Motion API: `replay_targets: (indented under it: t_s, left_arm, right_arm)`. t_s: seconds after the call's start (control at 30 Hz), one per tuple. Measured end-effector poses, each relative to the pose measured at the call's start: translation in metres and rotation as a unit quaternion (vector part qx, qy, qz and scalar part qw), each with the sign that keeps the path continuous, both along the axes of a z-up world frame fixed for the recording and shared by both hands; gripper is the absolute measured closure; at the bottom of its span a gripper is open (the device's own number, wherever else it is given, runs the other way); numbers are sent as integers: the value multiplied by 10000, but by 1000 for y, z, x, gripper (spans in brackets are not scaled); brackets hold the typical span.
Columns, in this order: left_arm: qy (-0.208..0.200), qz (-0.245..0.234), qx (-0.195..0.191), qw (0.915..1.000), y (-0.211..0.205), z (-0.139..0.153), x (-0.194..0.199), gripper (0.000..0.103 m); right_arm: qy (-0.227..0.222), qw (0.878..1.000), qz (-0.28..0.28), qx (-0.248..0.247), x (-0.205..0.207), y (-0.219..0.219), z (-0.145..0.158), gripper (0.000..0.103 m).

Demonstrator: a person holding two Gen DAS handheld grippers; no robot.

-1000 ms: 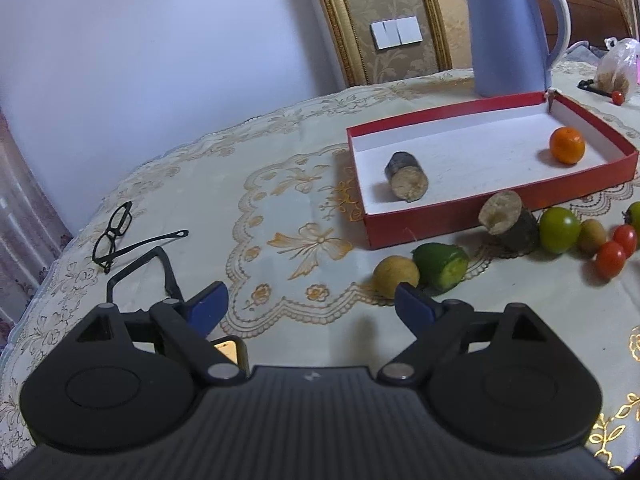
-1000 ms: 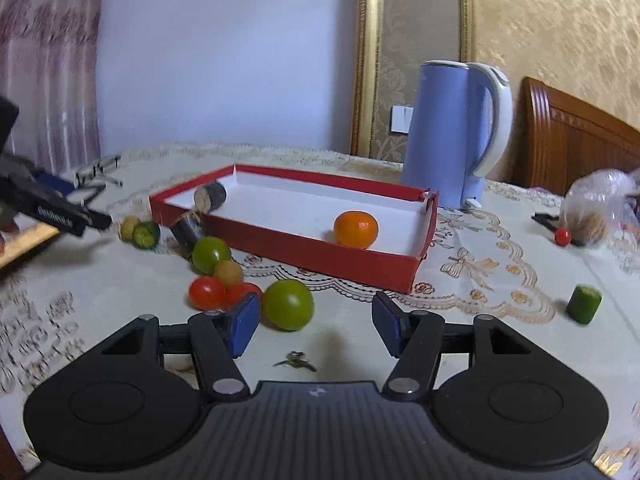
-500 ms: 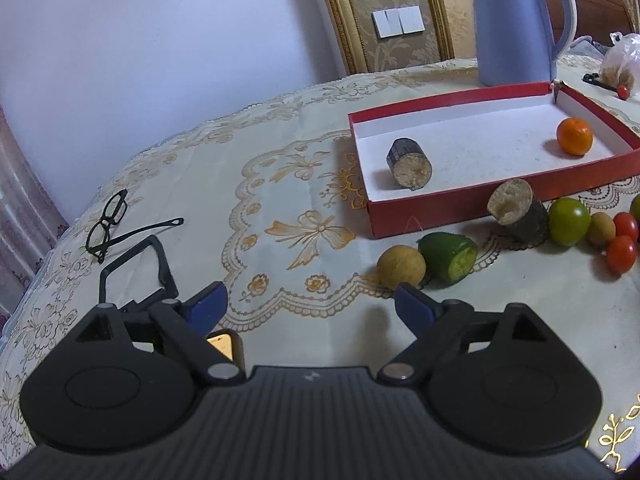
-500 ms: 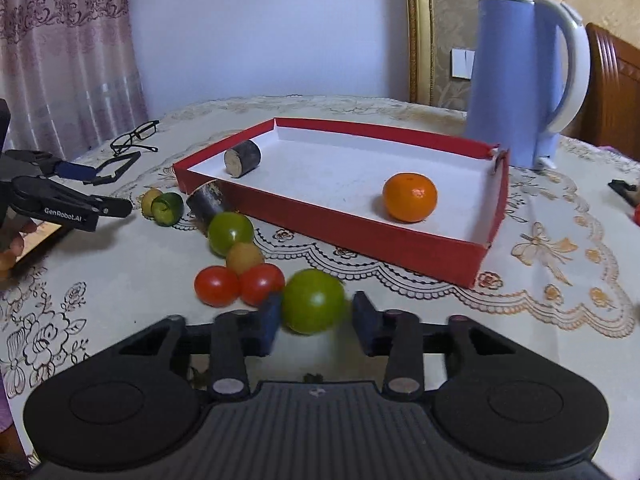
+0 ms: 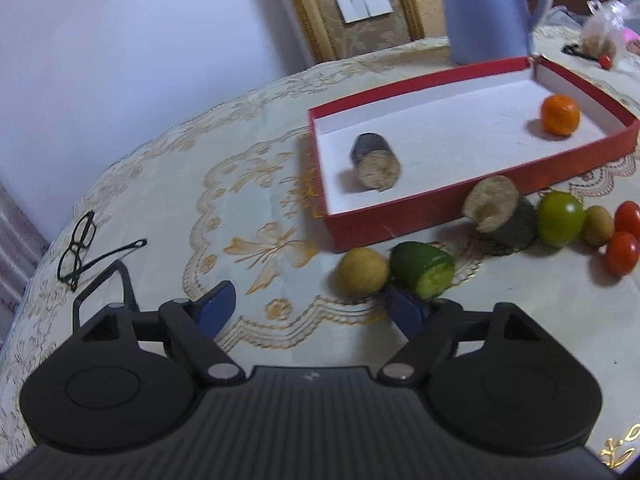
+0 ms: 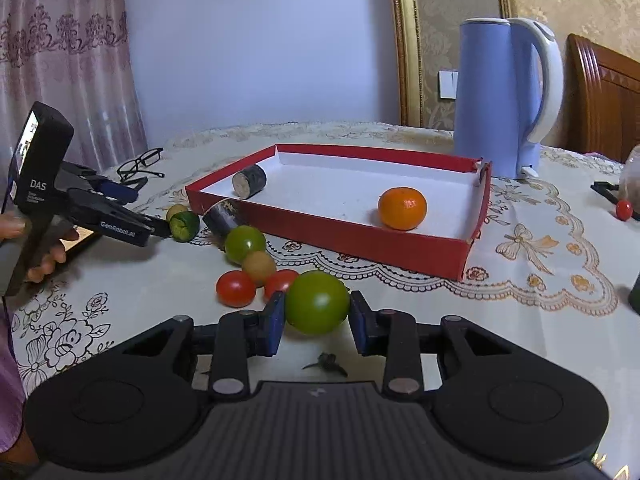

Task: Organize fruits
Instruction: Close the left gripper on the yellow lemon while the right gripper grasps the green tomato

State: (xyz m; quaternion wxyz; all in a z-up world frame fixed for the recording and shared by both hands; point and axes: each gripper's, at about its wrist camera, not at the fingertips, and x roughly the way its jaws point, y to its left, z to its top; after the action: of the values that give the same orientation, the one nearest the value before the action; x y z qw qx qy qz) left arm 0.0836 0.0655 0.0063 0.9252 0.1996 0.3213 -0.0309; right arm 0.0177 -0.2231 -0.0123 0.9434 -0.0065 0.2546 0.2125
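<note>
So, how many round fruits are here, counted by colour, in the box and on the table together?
orange fruit: 1
green tomatoes: 2
red tomatoes: 3
yellow-brown fruits: 2
Total: 8

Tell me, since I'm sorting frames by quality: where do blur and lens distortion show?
Left wrist view: motion-smeared; the cut green cucumber piece and round yellow fruit look soft, and the table edge bows. Right wrist view: sharp; the large green tomato between the right gripper pads is crisp, though fisheye bends the gilt wall frame.
</note>
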Motion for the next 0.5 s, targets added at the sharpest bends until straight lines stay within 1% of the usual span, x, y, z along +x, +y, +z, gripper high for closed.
replay_targets:
  t_s: [0.07, 0.1, 0.13, 0.2, 0.27, 0.33, 0.37, 0.4, 0.43, 0.5]
  left_arm:
    - [-148, -105, 203, 9996, -8, 1, -2, 25]
    - [-188, -158, 261, 9994, -11, 2, -2, 27]
    - [-195, -207, 291, 9992, -13, 3, -1, 32]
    - [-144, -269, 229, 9993, -15, 4, 4, 38]
    - [1, -248, 3, 9997, -11, 4, 13, 42]
    - [299, -169, -333, 9989, -4, 3, 25, 46]
    - [331, -140, -521, 9980, -1, 3, 25, 48]
    - [393, -120, -675, 9969, 2, 3, 27, 52]
    - [451, -132, -826, 9955, 5, 3, 27, 62]
    - [592, -213, -1175, 9911, 8, 4, 28, 76]
  right_arm:
    - [-14, 10000, -42, 39, -1, -1, 0, 70]
    - [-21, 10000, -62, 54, -2, -1, 0, 70]
    - [-22, 9999, -71, 82, -2, -2, 0, 70]
    - [-26, 9999, -78, 118, -2, -2, -1, 70]
    - [-38, 9999, -88, 140, -2, -2, -2, 70]
    - [-42, 9998, -84, 172, -2, -3, -2, 70]
    - [-44, 9998, -88, 187, -3, -3, -2, 70]
    - [-49, 9997, -89, 200, -3, -3, -2, 70]
    - [-59, 9997, -95, 216, -4, -3, -2, 70]
    - [-77, 9996, -127, 234, -4, -4, -1, 70]
